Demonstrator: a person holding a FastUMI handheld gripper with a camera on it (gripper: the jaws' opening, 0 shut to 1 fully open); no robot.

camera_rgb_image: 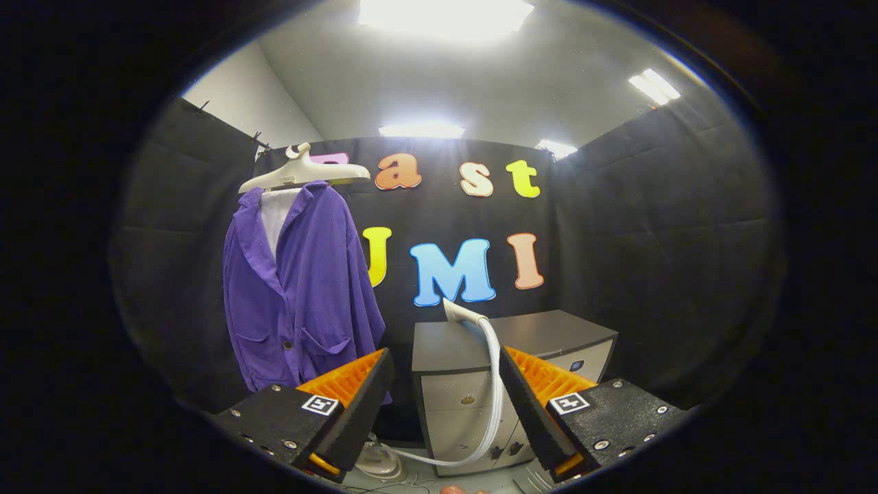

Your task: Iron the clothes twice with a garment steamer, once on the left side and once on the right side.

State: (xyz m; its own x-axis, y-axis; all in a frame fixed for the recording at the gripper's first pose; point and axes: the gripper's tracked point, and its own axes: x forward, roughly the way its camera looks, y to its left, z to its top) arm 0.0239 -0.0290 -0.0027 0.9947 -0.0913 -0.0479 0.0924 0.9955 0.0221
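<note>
A purple jacket [302, 288] hangs on a white hanger [302, 175] against the black wall, beyond and above my left finger. The garment steamer's white head [461, 313] rests on top of a grey cabinet [542, 333], beyond the gap between my fingers. Its white hose [495, 391] runs down the cabinet front and curves to the steamer's base [379, 463] on the floor, partly hidden behind my left finger. My gripper [446, 370] stands open with nothing between its fingers, well short of the steamer head.
The grey cabinet has pale drawers [459, 394] on its front, to the right of the jacket. Black cloth walls close the booth at the back and on both sides. Ceiling lights [446, 14] glare above.
</note>
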